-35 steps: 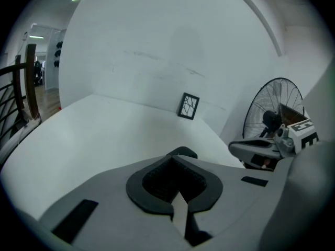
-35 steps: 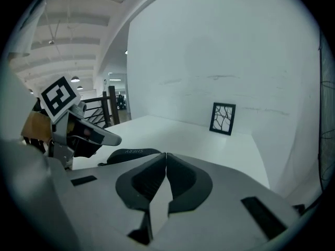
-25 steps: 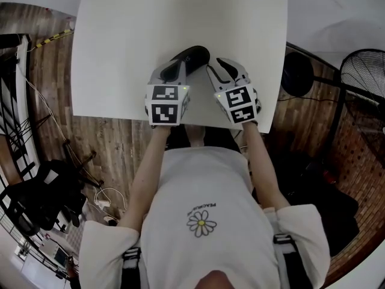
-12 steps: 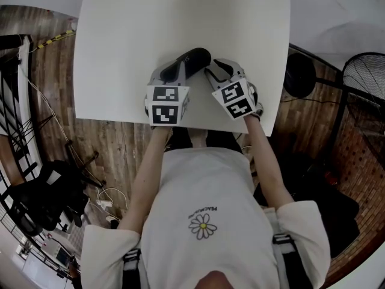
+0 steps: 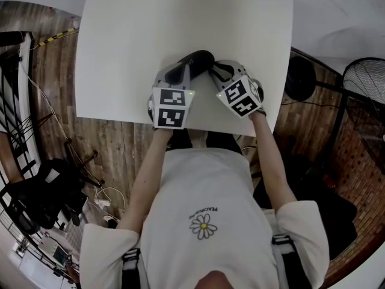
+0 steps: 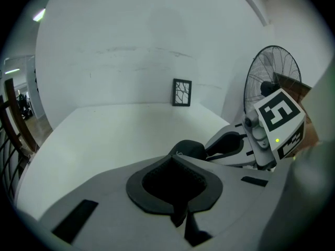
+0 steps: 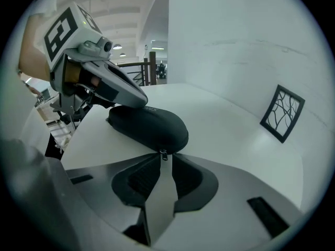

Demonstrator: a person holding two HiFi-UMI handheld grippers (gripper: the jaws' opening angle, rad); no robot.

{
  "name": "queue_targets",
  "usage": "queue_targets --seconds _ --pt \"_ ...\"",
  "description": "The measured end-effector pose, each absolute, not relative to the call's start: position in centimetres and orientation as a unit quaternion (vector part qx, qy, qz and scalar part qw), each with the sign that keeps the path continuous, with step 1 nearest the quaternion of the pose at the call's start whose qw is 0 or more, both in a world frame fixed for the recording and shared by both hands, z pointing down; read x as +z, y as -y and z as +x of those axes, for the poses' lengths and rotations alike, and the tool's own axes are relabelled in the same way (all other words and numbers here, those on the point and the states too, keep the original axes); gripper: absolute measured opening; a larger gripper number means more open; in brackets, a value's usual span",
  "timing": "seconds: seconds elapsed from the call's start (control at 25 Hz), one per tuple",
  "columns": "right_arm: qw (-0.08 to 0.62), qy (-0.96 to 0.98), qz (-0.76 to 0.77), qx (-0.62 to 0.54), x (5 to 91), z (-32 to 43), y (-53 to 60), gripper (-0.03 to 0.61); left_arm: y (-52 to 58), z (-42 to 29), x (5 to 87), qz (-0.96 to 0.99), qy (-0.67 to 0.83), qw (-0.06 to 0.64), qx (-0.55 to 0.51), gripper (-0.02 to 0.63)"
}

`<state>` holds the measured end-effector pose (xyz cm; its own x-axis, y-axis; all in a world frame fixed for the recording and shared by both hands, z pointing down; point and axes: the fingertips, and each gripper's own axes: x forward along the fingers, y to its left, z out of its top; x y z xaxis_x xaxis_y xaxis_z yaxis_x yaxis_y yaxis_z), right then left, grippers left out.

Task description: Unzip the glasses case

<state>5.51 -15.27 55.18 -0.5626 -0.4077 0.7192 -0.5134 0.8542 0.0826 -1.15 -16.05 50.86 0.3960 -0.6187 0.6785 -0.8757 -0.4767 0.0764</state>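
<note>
Right gripper is closing on the pull, which is sitting right between the jaw tips. As far as I can see, the tips are already touching it on both sides, though I am not judging the pinch firm yet. I am pointing this gripper down at a slant toward the near end of the case, because that is where the zip's slider is resting and the pull is sticking out toward me.

Left gripper is clenching the case's other end from above, pinning it on the table. I am holding it that way so the case is not sliding or lifting when I am dragging the pull along the zip. The case is lying on its side near my edge of the table, between the two grippers, and it is looking fully zipped.

Counting what I am seeing: one case, one pull, two grippers, one table. Beyond these, one frame is standing at the table's far edge, and one fan is standing off to the right.
</note>
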Motion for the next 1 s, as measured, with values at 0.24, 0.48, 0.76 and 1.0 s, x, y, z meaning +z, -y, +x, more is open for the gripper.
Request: queue_targets --seconds 0.24,0.48,0.76,1.0 --pt "0.416 0.880 0.228 0.029 55.0 5.7 15.1 0.028 15.9 -1.1 50.8 0.807 0.464 0.212 0.298 0.014" --pt "0.444 0.865 0.233 0.005 55.1 6.1 14.5 0.009 16.1 -1.0 51.2 0.805 0.468 0.212 0.295 0.014" --pt "0.450 0.849 0.273 0.046 55.4 6.2 14.3 0.008 15.4 -1.2 51.6 0.801 0.470 0.207 0.308 0.014" --pt "0.489 0.826 0.280 0.023 55.8 7.3 15.1 0.008 15.6 -0.6 51.5 0.801 0.474 0.186 0.316 0.014"
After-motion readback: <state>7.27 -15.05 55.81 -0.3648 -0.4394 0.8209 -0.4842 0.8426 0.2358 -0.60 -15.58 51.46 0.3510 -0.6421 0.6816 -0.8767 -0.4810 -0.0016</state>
